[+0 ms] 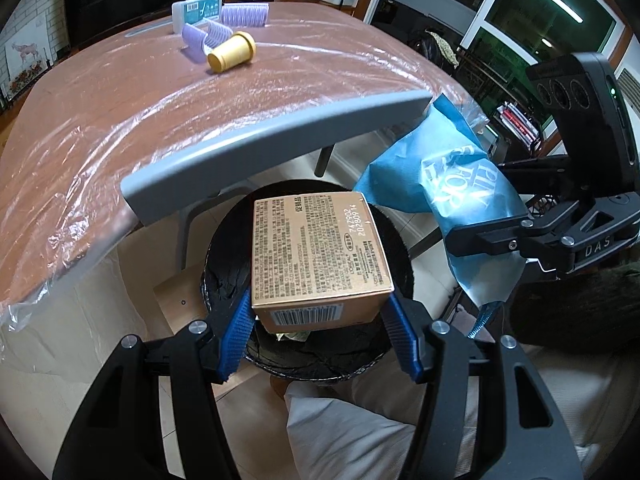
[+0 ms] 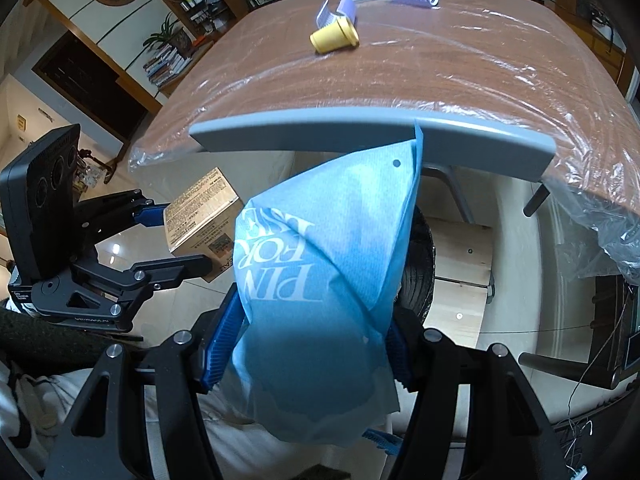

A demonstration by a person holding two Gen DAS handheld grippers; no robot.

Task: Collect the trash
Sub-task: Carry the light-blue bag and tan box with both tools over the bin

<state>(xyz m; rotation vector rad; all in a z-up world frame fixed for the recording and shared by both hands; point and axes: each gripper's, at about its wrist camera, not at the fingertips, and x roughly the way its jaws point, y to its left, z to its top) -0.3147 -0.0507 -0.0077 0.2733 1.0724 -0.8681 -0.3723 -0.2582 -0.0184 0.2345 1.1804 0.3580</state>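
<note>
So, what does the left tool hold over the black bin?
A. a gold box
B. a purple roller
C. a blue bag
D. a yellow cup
A: the left tool is closed on the gold box, which hangs over the black bin; the blue bag is in the right tool.

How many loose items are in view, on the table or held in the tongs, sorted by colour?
Purple: 3, one whole hair roller and two curved roller pieces
Yellow: 1, cup
White and teal: 1, flat case
Gold: 1, box
Blue: 1, bag
Total: 7
</note>
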